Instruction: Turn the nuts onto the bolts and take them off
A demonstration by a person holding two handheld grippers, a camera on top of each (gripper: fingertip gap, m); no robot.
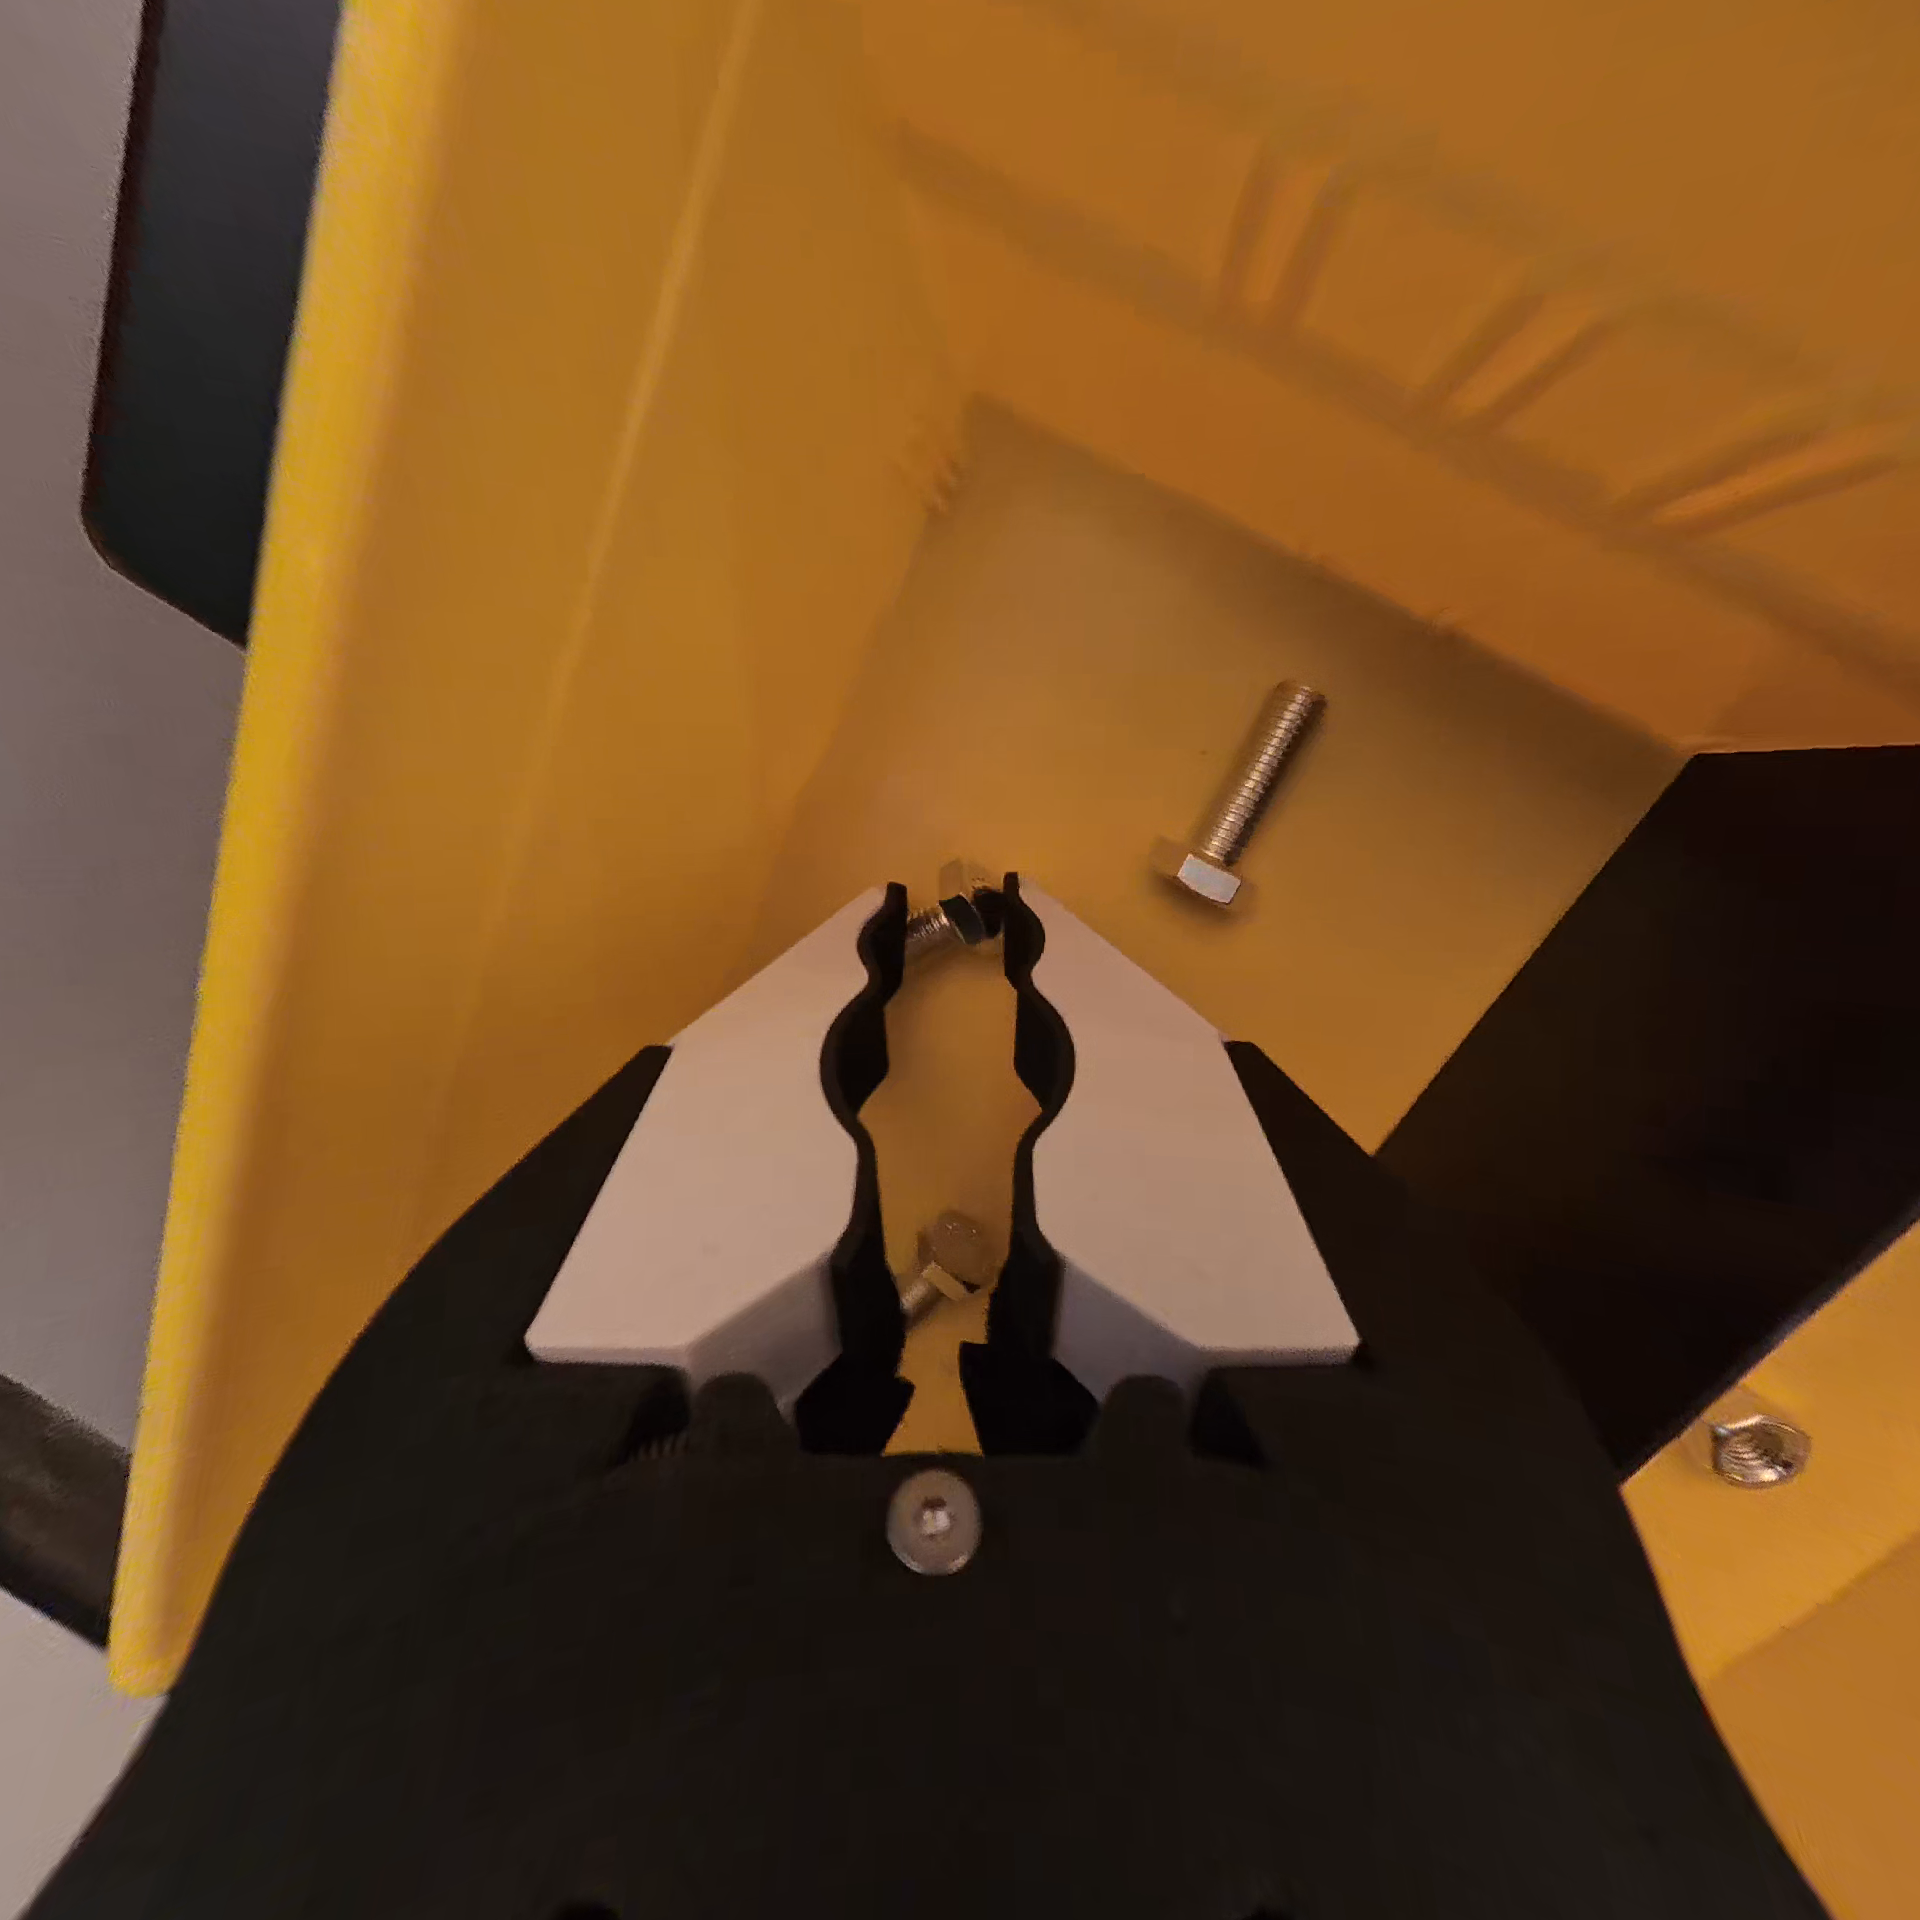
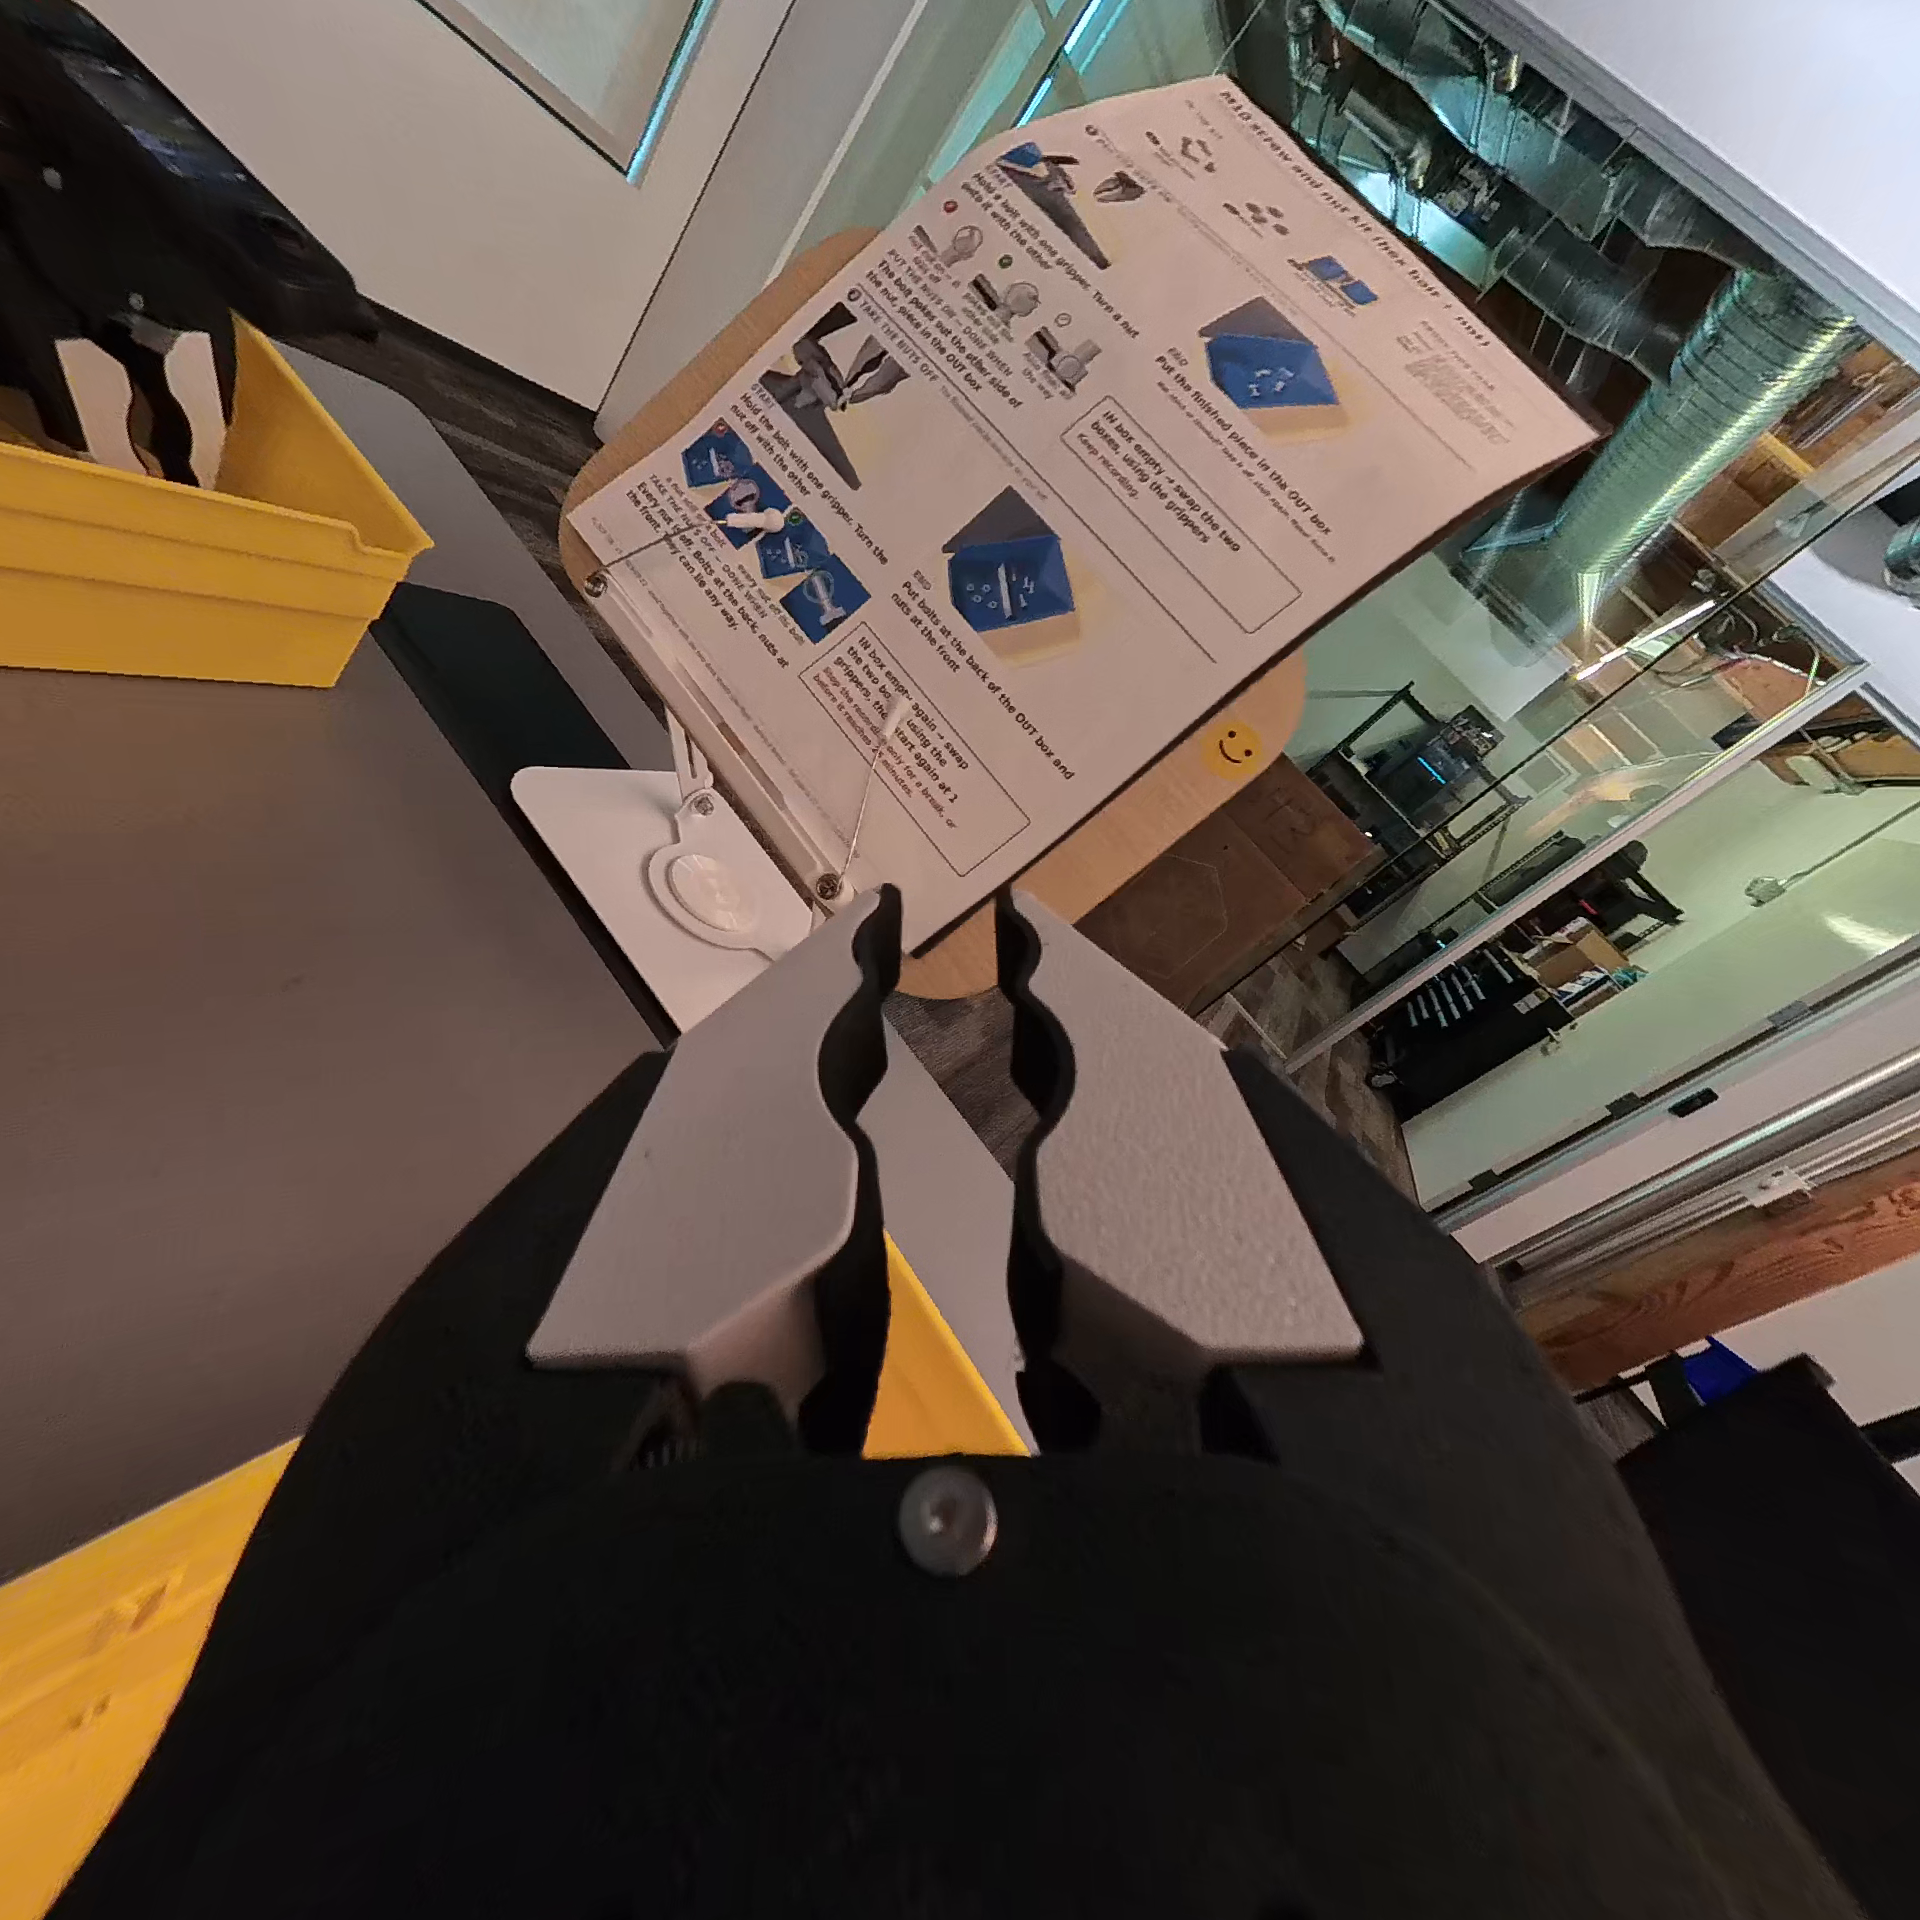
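Currently the left gripper [image 1: 951, 902] is down inside a yellow bin [image 1: 582, 582], fingertips nearly closed on a small bolt [image 1: 948, 914] that sits crosswise between the black pads [image 1: 883, 997]; it looks pinched at the tips (contact on the right pad is partly hidden). A longer bolt [image 1: 1242, 795] lies loose on the bin floor just right of the fingertips, not touching them. Another short bolt [image 1: 940, 1273] lies on the floor farther back, seen through the gap between the fingers. One nut [image 1: 1756, 1451] sits apart at the lower right, past a black divider [image 1: 1662, 1091].

Right gripper [image 2: 945, 914] is up off the table [image 2: 260, 987], fingers parted and holding nothing, aimed at an instruction sheet [image 2: 1039, 436] on a stand. Left gripper shows far off at top left, in that bin [image 2: 208, 582].
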